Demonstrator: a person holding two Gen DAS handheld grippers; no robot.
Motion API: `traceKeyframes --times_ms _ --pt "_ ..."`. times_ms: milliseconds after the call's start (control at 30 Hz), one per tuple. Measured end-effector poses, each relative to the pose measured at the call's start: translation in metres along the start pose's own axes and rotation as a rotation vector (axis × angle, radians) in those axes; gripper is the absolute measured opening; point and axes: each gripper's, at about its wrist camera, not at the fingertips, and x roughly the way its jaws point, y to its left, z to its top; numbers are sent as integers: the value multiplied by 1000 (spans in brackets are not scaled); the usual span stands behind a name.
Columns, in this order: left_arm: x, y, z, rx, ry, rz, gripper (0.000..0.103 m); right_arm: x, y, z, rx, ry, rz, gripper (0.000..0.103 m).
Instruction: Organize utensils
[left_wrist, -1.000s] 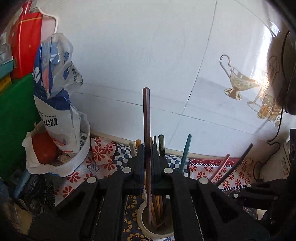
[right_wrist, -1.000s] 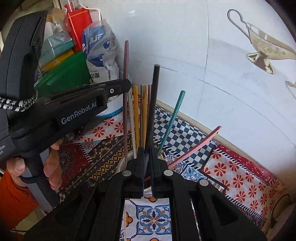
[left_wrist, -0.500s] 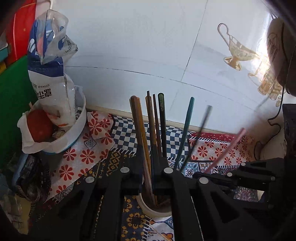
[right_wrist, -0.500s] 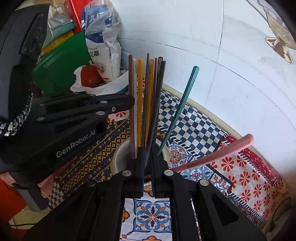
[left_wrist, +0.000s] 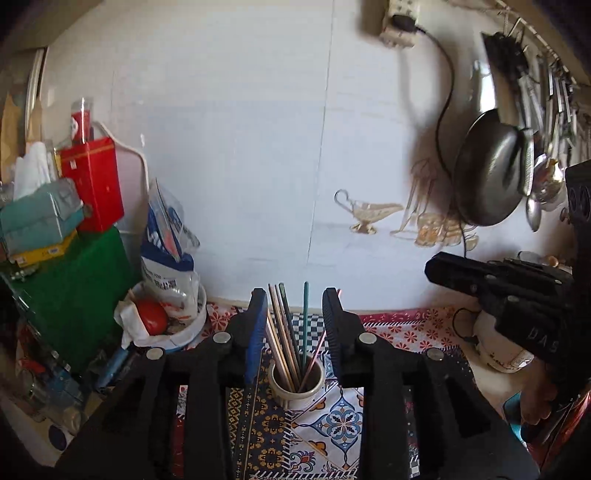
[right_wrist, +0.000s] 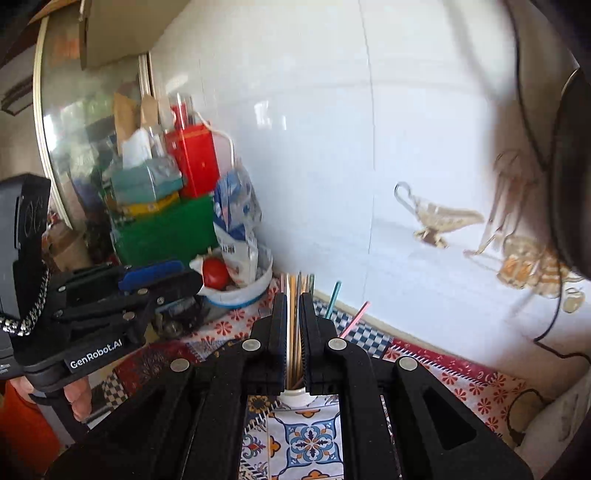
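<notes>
The left gripper (left_wrist: 294, 325) has its jaws apart and opening, with nothing pressed between the pads; seen through the gap, the cup (left_wrist: 296, 384) stands farther off on the patterned cloth (left_wrist: 332, 424), clear of both fingers. The chopsticks (left_wrist: 286, 332) stand upright in the cup, a teal one and a pink one leaning toward the cup's right side. The right gripper (right_wrist: 293, 343) has its jaws drawn nearly together with only a thin slit between them, and nothing is held; the cup's rim (right_wrist: 295, 397) shows just below the fingertips. Left of the cup a white bowl (left_wrist: 192, 321) holds a tomato (left_wrist: 151, 319). Right of the cup, a hand (left_wrist: 539, 402) holds the right gripper.
</notes>
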Motion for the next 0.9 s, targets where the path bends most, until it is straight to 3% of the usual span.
traceKeyframes --times_ms 133,267,367,433,567,633,767,900 --pt "-73 -11 0 29 -131 -9 35 -78 31 -1 23 -181 -84 6" --pt "-137 -18 -13 45 -210 -29 52 -141 68 -16 33 -294 -206 13" --pt "-172 -19 -29 46 -241 -31 68 -166 91 -31 42 -333 -270 34" --pt "-192 -18 -38 38 -257 -36 76 -175 105 -42 49 -345 -310 54" --pt "-224 -17 -57 39 -295 -31 97 -198 125 -58 67 -360 -383 74" --pt "-236 -18 -62 46 -302 -22 98 -207 131 -65 73 -376 -417 89" --pt "-250 -17 -73 48 -310 -23 100 -217 144 -72 57 -401 -482 103" --pt "-258 -14 -80 40 -313 -24 100 -219 153 -79 47 -393 -499 103"
